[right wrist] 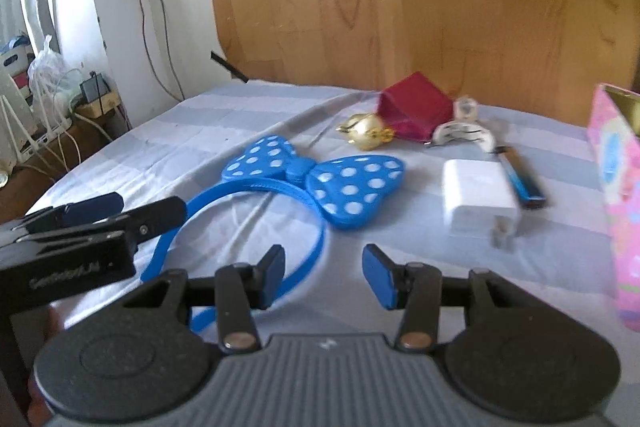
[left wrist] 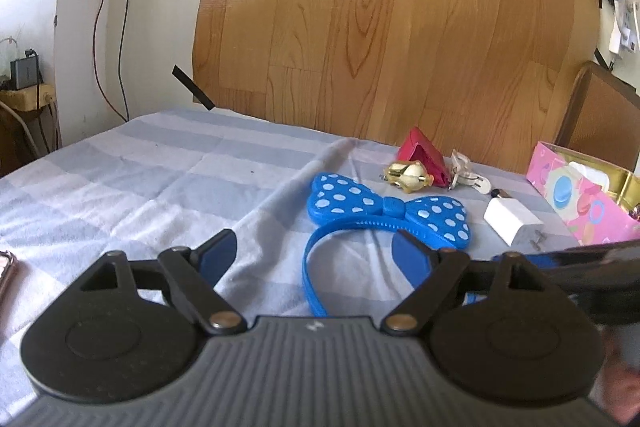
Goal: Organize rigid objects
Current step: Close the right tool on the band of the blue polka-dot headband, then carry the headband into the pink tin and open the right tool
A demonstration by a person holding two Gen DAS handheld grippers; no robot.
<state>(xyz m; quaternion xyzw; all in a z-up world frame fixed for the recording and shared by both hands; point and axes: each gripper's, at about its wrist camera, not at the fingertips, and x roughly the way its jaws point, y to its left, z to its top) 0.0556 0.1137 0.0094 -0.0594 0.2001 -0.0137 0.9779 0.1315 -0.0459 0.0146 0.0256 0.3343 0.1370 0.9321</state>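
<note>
A blue headband with a white-dotted bow (left wrist: 384,209) (right wrist: 320,183) lies on the striped cloth. Behind it are a gold toy (left wrist: 410,177) (right wrist: 368,131), a red pouch (left wrist: 424,155) (right wrist: 416,107), a silver clip (left wrist: 460,171) (right wrist: 464,131), a white charger (left wrist: 512,221) (right wrist: 476,197) and a blue-black stick (right wrist: 520,179). My left gripper (left wrist: 316,255) is open and empty, just short of the headband band. My right gripper (right wrist: 324,275) is open and empty over the band's right side. The left gripper also shows at the left of the right wrist view (right wrist: 100,219).
A pink patterned box (left wrist: 588,199) (right wrist: 620,187) stands open at the right edge of the table. A wood-grain panel (left wrist: 380,27) stands behind the table. Cables and a shelf are at the far left. A phone edge (left wrist: 6,267) lies at the left.
</note>
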